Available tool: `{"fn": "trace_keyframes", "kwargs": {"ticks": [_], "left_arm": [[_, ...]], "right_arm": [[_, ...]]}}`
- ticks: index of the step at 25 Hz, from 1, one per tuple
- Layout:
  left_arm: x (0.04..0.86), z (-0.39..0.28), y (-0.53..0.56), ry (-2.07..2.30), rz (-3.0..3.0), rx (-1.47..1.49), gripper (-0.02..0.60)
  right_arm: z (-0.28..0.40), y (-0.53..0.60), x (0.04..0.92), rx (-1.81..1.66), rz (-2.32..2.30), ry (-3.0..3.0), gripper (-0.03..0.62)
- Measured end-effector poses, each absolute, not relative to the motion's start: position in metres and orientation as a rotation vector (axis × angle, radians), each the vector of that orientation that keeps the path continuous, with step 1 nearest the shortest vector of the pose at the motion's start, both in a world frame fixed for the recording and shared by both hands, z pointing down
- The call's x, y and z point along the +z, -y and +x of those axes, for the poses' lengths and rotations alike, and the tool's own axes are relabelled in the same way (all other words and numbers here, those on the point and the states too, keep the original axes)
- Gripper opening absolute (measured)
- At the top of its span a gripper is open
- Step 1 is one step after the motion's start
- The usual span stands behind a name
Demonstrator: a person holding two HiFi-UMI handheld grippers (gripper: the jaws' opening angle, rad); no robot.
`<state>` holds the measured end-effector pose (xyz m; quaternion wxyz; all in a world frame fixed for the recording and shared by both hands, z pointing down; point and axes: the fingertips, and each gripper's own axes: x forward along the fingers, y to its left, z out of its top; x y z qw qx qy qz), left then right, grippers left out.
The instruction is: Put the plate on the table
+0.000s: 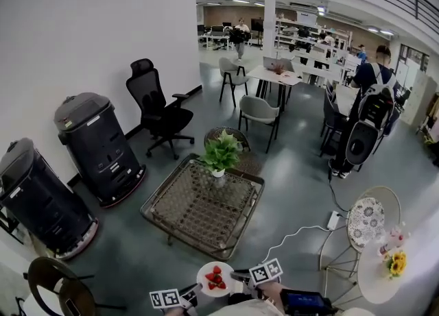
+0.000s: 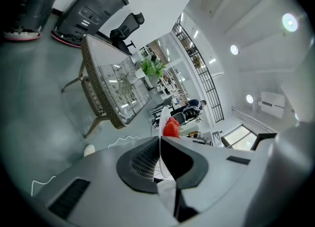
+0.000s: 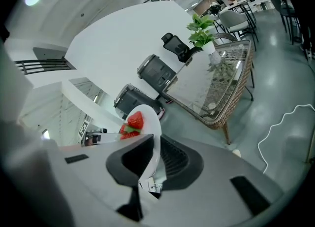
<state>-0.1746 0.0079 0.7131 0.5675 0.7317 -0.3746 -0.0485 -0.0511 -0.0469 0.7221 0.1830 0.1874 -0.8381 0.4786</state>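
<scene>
The plate (image 1: 216,279) with the strawberries (image 1: 217,280) isn't on anything right now, it's up in the air at the bottom of the head view, held from both sides. The left gripper (image 1: 194,293) has its jaws clamped narrow on the rim at the plate's 9 o'clock, and the right gripper (image 1: 240,277) does the same at 3 o'clock. Both gripper views show the rim edge-on, right between the jaws.

The glass tabletop (image 1: 202,205) in its wicker frame sits at 12 o'clock from the plate, well apart from it, with a potted plant (image 1: 221,153) at its far edge. A white cable (image 1: 295,234) and power strip (image 1: 334,220) lie on the floor at 2 o'clock. Two dark wheeled machines (image 1: 99,147) stand along the wall at 10 o'clock, and the label on the nearer one is too small to read. There's a black office chair (image 1: 159,112) at 11, a person with a backpack (image 1: 374,95) at 1, and a round white table (image 1: 374,290) with yellow flowers (image 1: 396,263) at 3. The only print I can make out is the square markers on the gripper cubes.
</scene>
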Motion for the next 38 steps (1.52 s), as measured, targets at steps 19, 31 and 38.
{"fn": "trace_keyframes", "kwargs": {"ticks": [19,31,38], "left_arm": [[0.719,-0.158,0.141,0.930,1.670,-0.051,0.017],[0.719,-0.163,0.173,1.024,1.567,-0.037,0.017],[0.721,-0.162,0.195,0.989,1.580,0.001,0.017]], "right_arm": [[-0.036,0.194,0.732,1.426,0.445,2.359,0.029],[-0.050,0.237,0.740,1.465,0.290,2.358,0.029],[-0.044,0.248,0.743,1.529,0.349,2.357,0.029]]}}
